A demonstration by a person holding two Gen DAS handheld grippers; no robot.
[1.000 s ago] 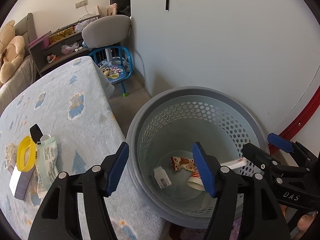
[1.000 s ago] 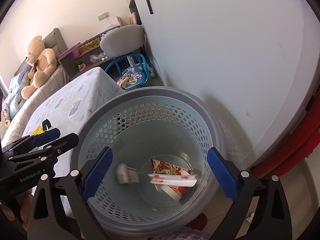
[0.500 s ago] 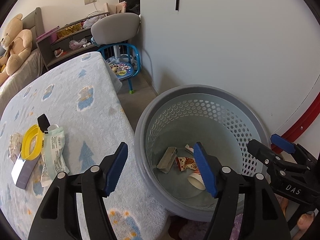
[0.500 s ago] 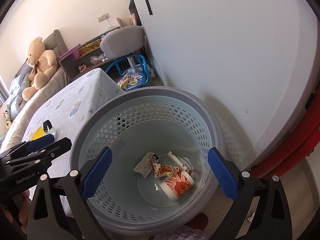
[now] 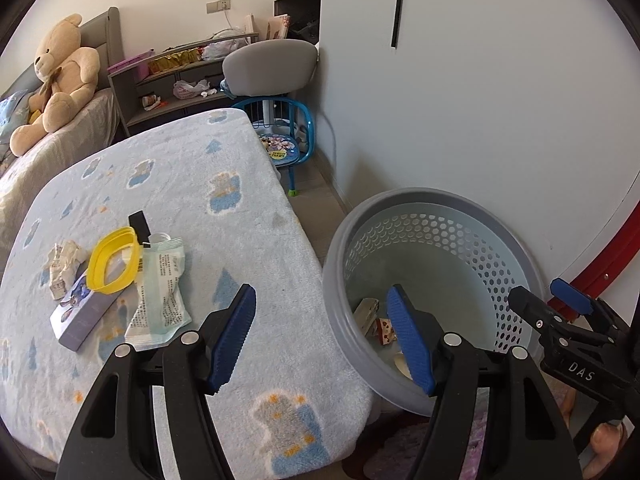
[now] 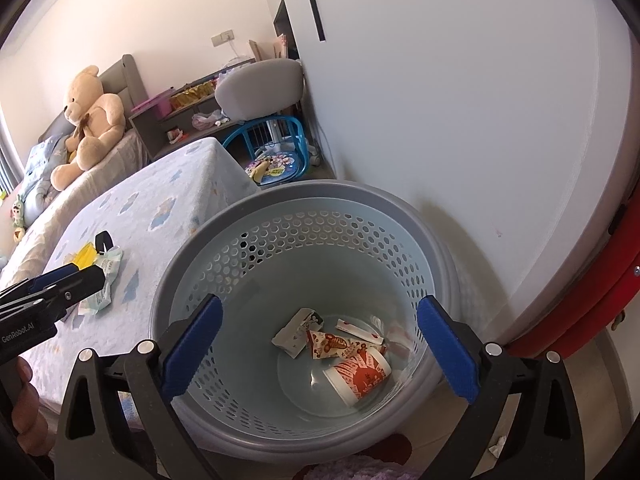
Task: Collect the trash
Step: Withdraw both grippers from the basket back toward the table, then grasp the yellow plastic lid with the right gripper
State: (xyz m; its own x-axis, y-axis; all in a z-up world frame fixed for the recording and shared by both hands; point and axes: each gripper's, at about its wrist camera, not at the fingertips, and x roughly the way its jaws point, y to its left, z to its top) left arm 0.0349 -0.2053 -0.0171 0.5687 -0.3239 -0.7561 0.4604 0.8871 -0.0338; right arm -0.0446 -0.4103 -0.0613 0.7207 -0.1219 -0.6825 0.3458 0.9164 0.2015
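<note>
A round grey laundry-style basket point(image 6: 304, 216) with a holed wall stands on the floor beside a bed, serving as the trash bin. Inside, at the bottom: a paper cup w/ red print point(image 6: 358, 374) on its side, a red-and-white snack wrapper point(image 6: 332, 344) touching it, a small white packet point(image 6: 298, 330) just left of that, plus a few more scraps near the far wall, too small to tell what they are. So part of the trash is already collected.

Left of the basket, on the bed's pale blue blanket point(image 5: 192, 184), more litter waits in a loose pile: a pale green wipes packet point(image 5: 162, 284), a yellow ring-shaped lid point(image 5: 114, 260), a small purple box point(image 5: 82, 314) under the lid, a crumpled paper wrapper point(image 5: 64, 260) at the pile's far left, and a small black item point(image 5: 138, 224) behind the lid. Judging by this, roughly half the job is left.

The left tongs point(image 5: 320, 340) hang over the bed's edge next to the basket, jaws apart, nothing between them. The right tongs point(image 6: 320, 348) hang over the basket's mouth, jaws wide apart, also empty.

Beyond the basket: a white wall, a blue child's chair point(image 5: 286, 148), shelves, and a teddy bear point(image 5: 56, 80) on the bed's far end.
</note>
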